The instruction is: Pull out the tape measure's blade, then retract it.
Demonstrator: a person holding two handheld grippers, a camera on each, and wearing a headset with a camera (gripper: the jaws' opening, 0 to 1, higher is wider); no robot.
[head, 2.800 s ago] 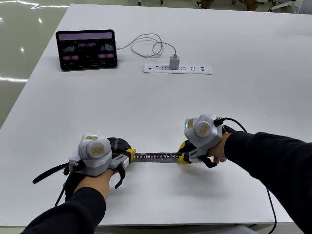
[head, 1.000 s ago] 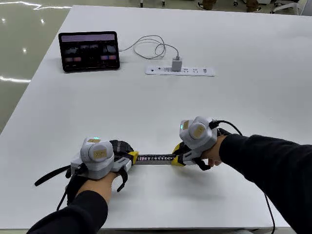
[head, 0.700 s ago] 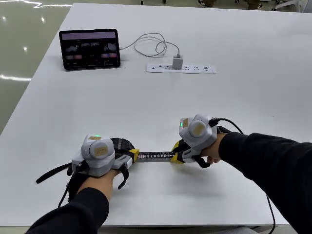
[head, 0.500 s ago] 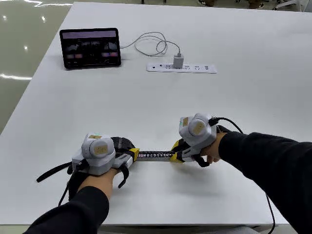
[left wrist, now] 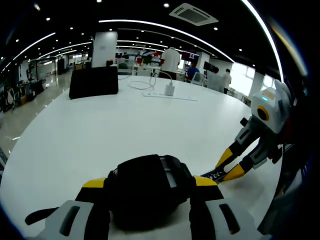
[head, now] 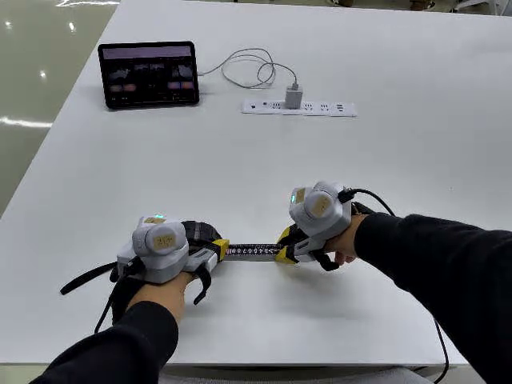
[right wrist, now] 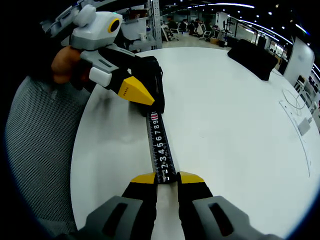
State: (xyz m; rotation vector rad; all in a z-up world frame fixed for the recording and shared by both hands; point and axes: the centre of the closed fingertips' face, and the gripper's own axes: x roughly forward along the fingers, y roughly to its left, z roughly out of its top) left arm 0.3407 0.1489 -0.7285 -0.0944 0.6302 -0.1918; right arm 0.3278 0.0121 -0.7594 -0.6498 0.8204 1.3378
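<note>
The black tape measure case [head: 200, 237] rests on the white table [head: 264, 172], and my left gripper [head: 216, 250] is shut on it. In the left gripper view the case [left wrist: 149, 189] fills the gap between the yellow-tipped jaws of the left gripper [left wrist: 150, 183]. A short length of blade [head: 250, 251] runs right from the case to my right gripper [head: 282, 254], which is shut on the blade's end. The right gripper view shows the numbered blade [right wrist: 160, 144] leading from the right gripper [right wrist: 167, 178] up to the case [right wrist: 151, 75], held by the left gripper [right wrist: 134, 91].
A dark tablet [head: 149, 74] stands at the back left. A white power strip [head: 300, 107] with a charger and coiled cable lies behind the work. The case's black strap [head: 84, 279] trails left, near the table's front edge.
The right gripper has moved left toward the case with the blade's end, and the exposed blade between the two grippers is shorter. The left gripper has kept its hold.
</note>
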